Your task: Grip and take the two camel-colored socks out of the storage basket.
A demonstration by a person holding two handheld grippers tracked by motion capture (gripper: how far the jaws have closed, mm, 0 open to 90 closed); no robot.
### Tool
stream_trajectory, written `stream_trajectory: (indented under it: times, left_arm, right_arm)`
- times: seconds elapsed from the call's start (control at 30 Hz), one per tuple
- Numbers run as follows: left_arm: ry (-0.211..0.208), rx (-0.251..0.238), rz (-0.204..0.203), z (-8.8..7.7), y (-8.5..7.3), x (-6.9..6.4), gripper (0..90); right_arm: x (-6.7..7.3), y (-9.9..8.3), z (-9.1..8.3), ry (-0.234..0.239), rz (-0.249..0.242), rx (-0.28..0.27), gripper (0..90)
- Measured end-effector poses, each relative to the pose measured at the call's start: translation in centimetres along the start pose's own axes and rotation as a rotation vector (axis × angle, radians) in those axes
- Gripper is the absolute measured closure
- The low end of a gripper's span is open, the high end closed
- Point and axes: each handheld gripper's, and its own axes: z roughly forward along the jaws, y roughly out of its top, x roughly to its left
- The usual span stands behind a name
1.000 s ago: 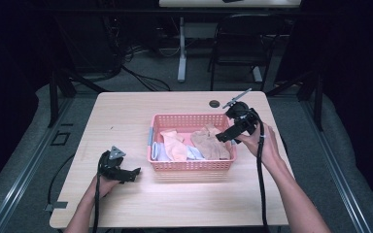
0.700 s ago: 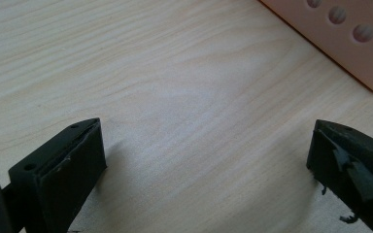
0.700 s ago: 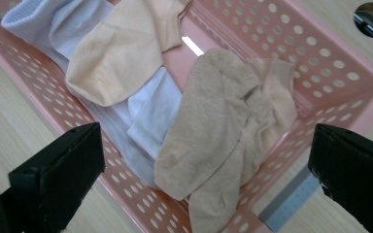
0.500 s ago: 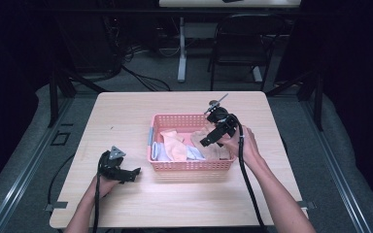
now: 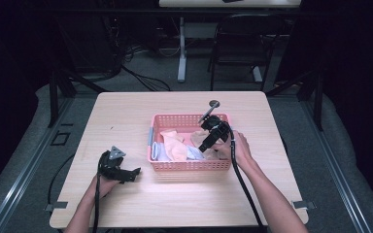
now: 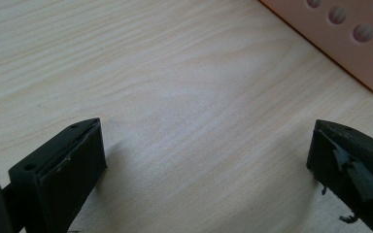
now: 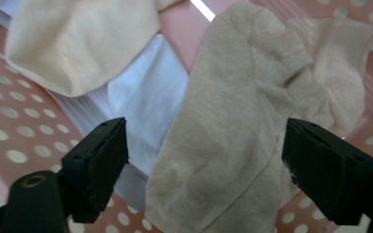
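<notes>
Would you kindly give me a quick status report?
Left gripper open, idle on table. Right gripper open, closing over beige sock in basket. Nothing blocking.

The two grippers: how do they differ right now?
The right gripper hangs inside the pink basket, its jaws just closing around a beige sock without touching it; the left gripper rests on the bare table beside the basket, with nothing between its jaws. Both are open, with black jaws.
</notes>
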Motion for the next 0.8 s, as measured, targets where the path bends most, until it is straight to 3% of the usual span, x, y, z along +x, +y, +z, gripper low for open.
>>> stream_trajectory:
  times: [0.33, 0.5, 0.53, 0.57, 0.63, 0.8]
  left_arm:
    - [0.000, 0.000, 0.002, 0.0, 0.0, 0.0, 0.2]
    - [0.000, 0.000, 0.000, 0.0, 0.0, 0.0, 0.2]
    - [0.000, 0.000, 0.000, 0.0, 0.0, 0.0, 0.2]
    - [0.000, 0.000, 0.000, 0.0, 0.0, 0.0, 0.2]
    - [0.000, 0.001, 0.004, 0.0, 0.0, 0.0, 0.2]
    - [0.000, 0.000, 0.003, 0.0, 0.0, 0.0, 0.2]
  right_arm:
    - [-0.3, 0.1, 1.8, -0.047, 0.024, 0.072, 39.4]
    - [-0.3, 0.0, 2.5, -0.093, 0.001, 0.123, 62.7]
    - [-0.3, 0.0, 2.5, -0.093, 0.001, 0.123, 62.7]
    - [-0.4, 0.0, 2.4, -0.094, 0.006, 0.121, 73.4]
    - [-0.6, -0.1, 2.4, -0.088, 0.011, 0.116, 80.7]
    - [-0.6, -0.3, 1.8, -0.080, 0.014, 0.095, 85.2]
